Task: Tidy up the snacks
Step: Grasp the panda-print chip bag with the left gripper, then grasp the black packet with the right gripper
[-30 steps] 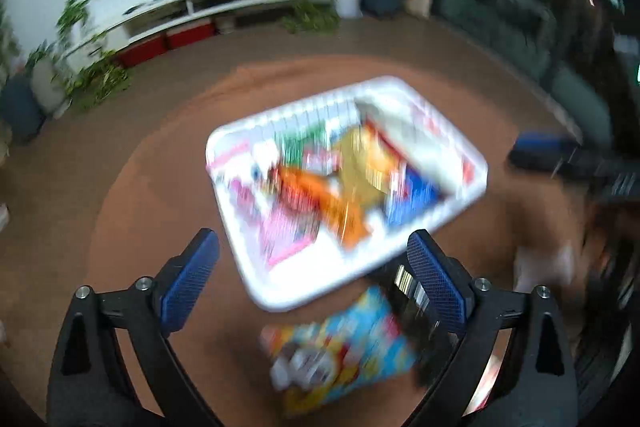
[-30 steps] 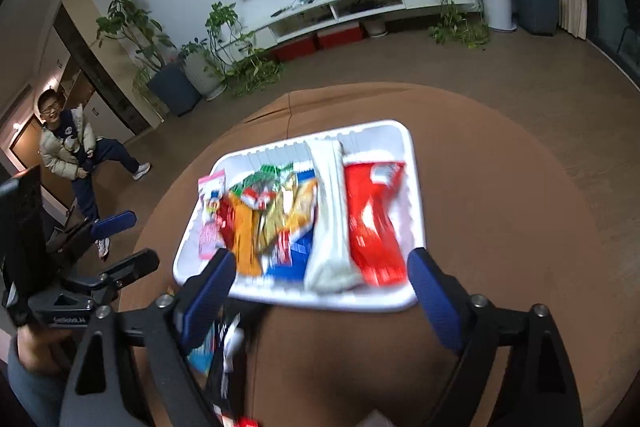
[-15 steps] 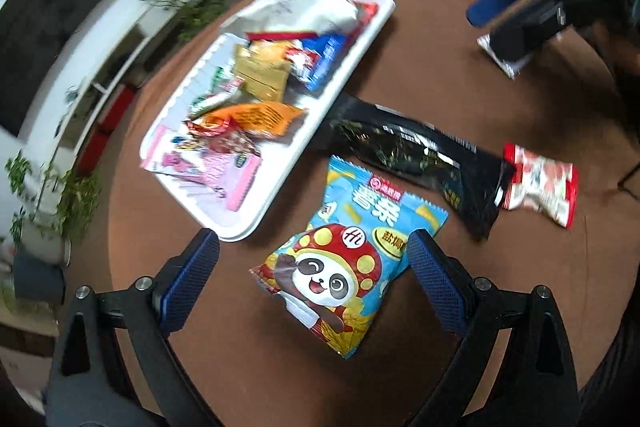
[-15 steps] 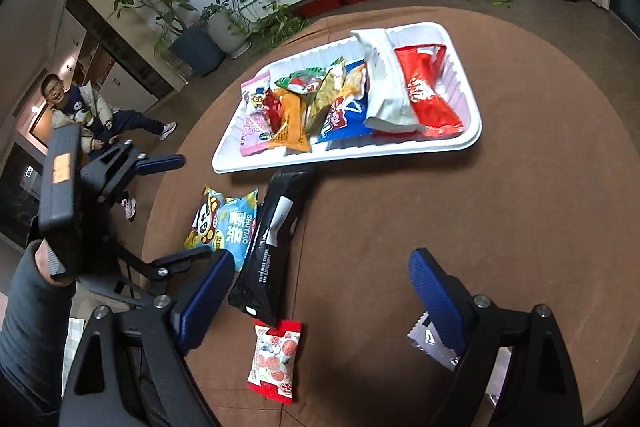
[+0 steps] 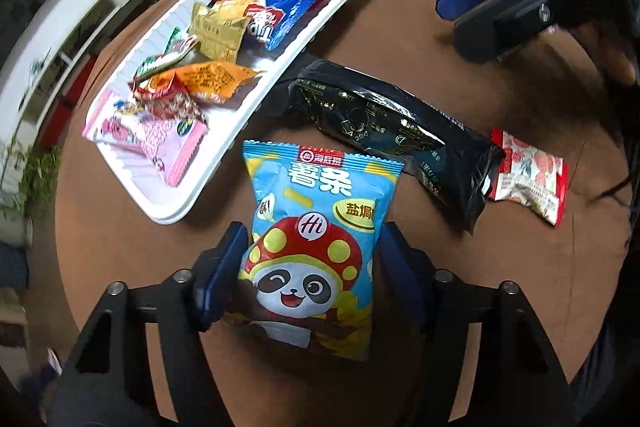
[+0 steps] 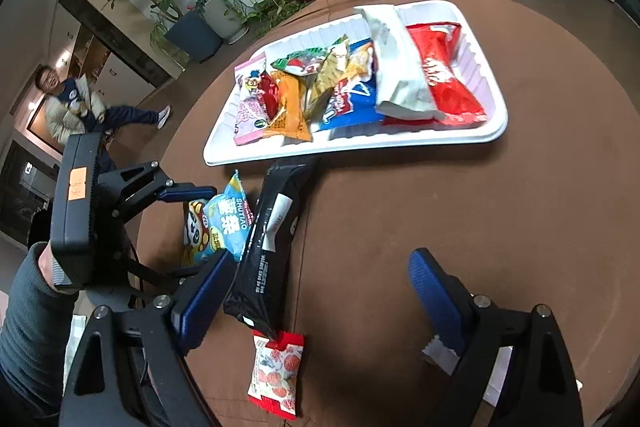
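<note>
1. White tray (image 5: pixel 224 151), left of the scene on the brown round table (image 5: pixel 440 307): already holds a row of packets, among them the pink packet (image 5: pixel 160 139) and the orange packet (image 5: pixel 216 83).
2. Left gripper (image 5: pixel 312 263): its blue pads are pressed against both sides of the blue panda chip bag (image 5: pixel 316 239), which lies on the table just beside the tray's near rim. Half a second ago the jaws stood wide with the bag lying loose between them; they have since closed in on it.
3. Step in hand, as judged: grasping the chip bag. The next move calls for lifting it clear and carrying it over the rim into the tray.
4. Black packet (image 5: pixel 396 135): one end touches the tray edge, the other overlaps the small red-and-white packet (image 5: pixel 528 175). Both await sorting.
5. Right gripper (image 6: pixel 320 291): spread wide and empty above the table, its left pad beside the black packet.
</note>
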Tool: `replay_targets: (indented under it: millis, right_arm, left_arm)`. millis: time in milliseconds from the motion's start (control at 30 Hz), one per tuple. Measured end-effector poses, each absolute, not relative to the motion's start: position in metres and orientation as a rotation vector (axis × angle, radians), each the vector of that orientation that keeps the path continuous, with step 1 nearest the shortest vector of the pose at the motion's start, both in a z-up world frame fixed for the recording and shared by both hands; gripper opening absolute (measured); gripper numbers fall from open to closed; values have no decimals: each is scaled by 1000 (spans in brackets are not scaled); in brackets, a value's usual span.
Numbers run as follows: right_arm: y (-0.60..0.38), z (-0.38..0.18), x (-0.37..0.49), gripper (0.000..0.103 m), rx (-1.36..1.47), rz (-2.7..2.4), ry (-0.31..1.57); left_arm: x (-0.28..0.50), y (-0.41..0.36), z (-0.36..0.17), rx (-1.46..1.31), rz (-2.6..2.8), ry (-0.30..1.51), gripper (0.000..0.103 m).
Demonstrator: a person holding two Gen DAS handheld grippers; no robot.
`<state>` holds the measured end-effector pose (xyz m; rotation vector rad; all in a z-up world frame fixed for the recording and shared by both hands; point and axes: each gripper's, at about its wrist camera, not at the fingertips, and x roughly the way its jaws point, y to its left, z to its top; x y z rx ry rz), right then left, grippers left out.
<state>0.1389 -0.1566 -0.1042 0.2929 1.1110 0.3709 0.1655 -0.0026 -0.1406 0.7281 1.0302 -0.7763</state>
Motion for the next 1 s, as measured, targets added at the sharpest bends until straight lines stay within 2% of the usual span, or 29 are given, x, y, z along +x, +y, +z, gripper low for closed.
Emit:
replay_targets:
  millis: [233, 300, 467, 667, 733, 867, 900, 1000]
  right_arm:
    - [-136, -109, 146, 91, 222, 347, 1119]
    - [-130, -110, 149, 89, 215, 344, 1123]
    - [-101, -117, 157, 86, 152, 356, 1142]
    - [-69, -132, 163, 78, 0, 309, 1142]
    - [-64, -133, 163, 70, -29, 290, 1137]
    - [-62, -134, 160, 36, -51, 278, 1138]
    - [-63, -134, 159, 31, -46, 281, 1142]
    - [-63, -130, 150, 26, -33, 289, 1148]
  left_arm:
    - [154, 15, -136, 529, -652, 1086, 43]
    - [150, 27, -132, 433, -613, 1095, 41]
    - [137, 54, -128, 273, -475, 1094, 40]
    - [129, 73, -126, 163, -323, 1089, 39]
    - [128, 77, -124, 138, -295, 1081, 39]
    - [122, 86, -116, 98, -255, 1053, 39]
    - [121, 85, -114, 92, -250, 1048, 39]
    - [118, 83, -109, 80, -249, 1030, 39]
